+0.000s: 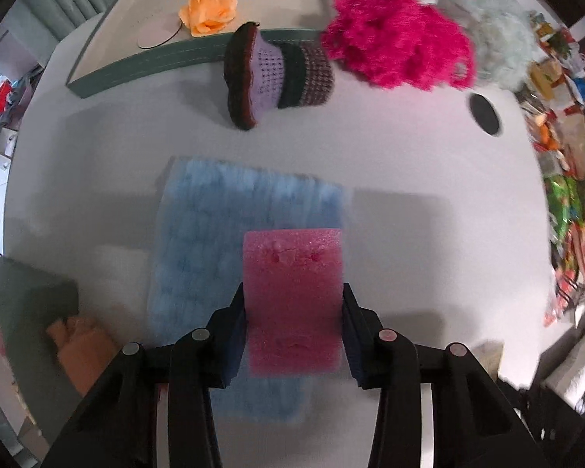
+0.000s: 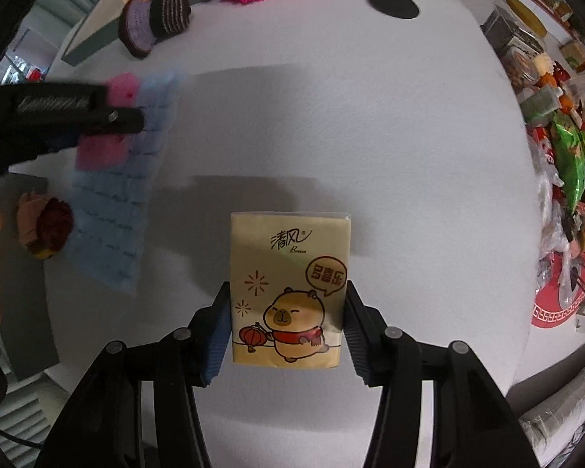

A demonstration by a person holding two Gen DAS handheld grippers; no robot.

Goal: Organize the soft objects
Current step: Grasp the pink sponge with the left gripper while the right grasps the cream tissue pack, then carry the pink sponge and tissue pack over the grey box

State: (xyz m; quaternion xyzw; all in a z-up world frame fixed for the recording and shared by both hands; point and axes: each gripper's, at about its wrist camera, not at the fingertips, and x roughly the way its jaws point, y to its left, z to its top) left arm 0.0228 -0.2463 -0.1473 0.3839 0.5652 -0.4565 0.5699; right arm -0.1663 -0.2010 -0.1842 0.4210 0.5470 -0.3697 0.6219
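The left gripper (image 1: 292, 323) is clamping one pink foam sponge (image 1: 292, 288) between its two fingers, holding it above one pale blue fluffy cloth (image 1: 214, 234) that is lying flat on the white table (image 1: 409, 214). The right gripper (image 2: 288, 319) is gripping one yellow tissue pack (image 2: 290, 269), printed with a cartoon capybara, by its two side edges, above a bare part of the table. In the right wrist view, the left gripper is showing at the left edge, with the sponge over the blue cloth. Beyond the cloth, one crocheted purple and dark-brown hat (image 1: 269, 74) is lying on its side, touching the near wall of one shallow green-walled tray (image 1: 144, 62). Inside the tray, one orange fabric flower (image 1: 208, 9) and one flat round disc (image 1: 156, 35) are resting. To the right of the hat, one magenta fuzzy bundle (image 1: 397, 39) is sitting against one pale mint fuzzy bundle (image 1: 495, 39). One round black disc (image 1: 485, 113) is lying on the table near these bundles. One tan and dark-red soft item (image 2: 45, 230) is sitting just beside the cloth's left edge.
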